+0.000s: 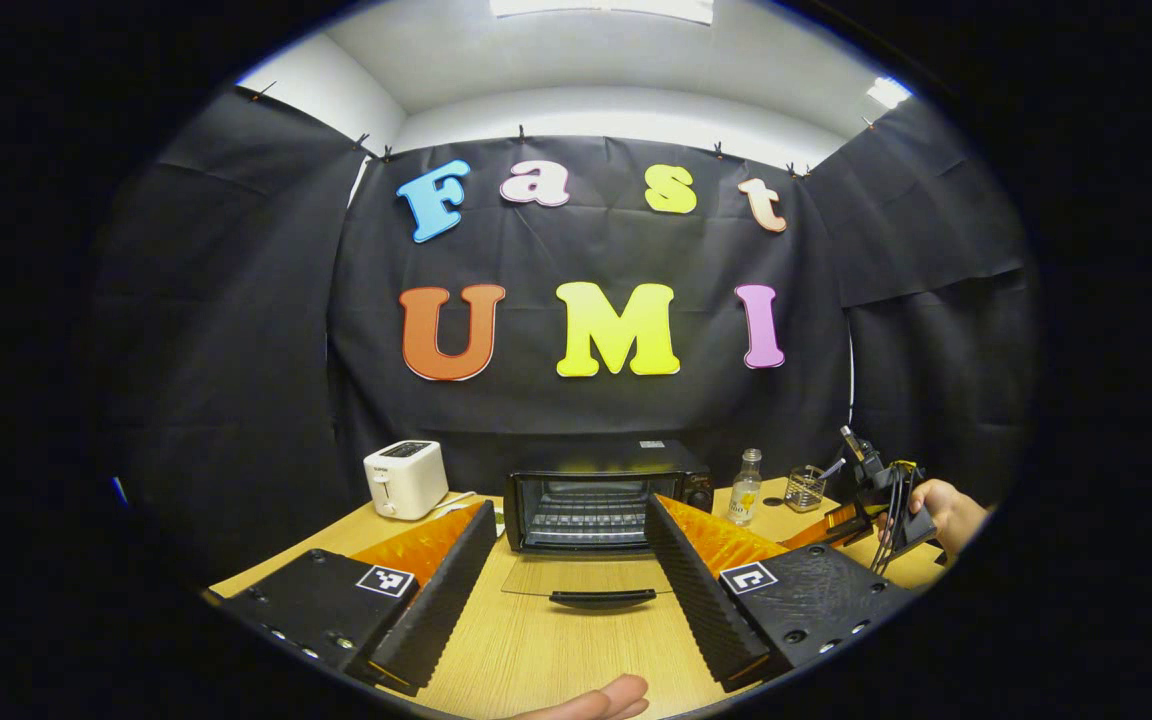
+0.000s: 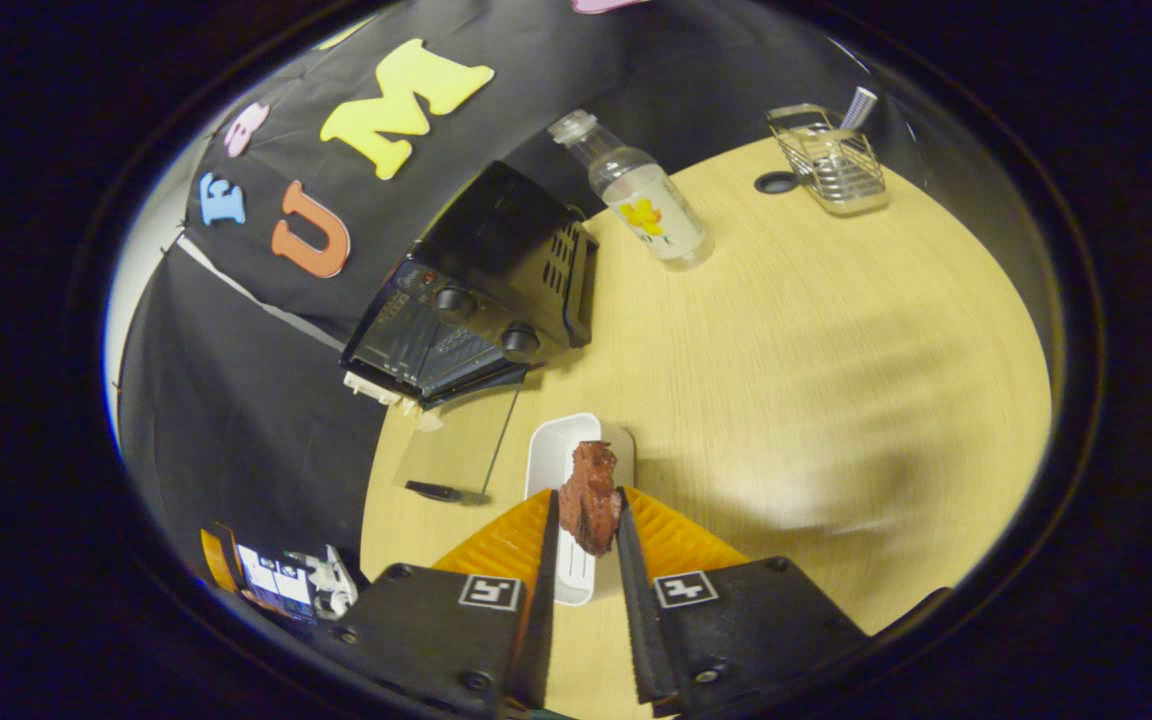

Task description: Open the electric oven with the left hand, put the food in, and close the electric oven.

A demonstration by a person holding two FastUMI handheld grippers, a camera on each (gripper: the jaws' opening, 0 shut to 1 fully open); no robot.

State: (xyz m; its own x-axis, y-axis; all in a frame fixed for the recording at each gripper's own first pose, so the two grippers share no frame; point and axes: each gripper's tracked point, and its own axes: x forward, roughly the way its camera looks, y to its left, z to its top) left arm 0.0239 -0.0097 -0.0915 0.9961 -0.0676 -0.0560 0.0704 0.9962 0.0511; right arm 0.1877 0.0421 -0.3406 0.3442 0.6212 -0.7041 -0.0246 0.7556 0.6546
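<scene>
with the oven (image 1: 596, 505) door (image 1: 584, 577) already down on the counter (image 1: 536, 650), left tongs (image 1: 571, 585) spread; right tongs (image 2: 586, 560) pinch the food (image 2: 590, 497); loading and closing remain.

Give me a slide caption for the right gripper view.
The right tool grips a piece of meat above a white tray beside the open oven.

Evenly lit booth, strong fisheye bending at the edges

Light is cast from ceiling panels (image 1: 604, 8), and the wooden table (image 1: 536, 650) is brightly lit; in the right gripper view, the table (image 2: 836, 400) is smeared by motion blur at right, and soft shadows are thrown beside the oven (image 2: 481, 290).
</scene>
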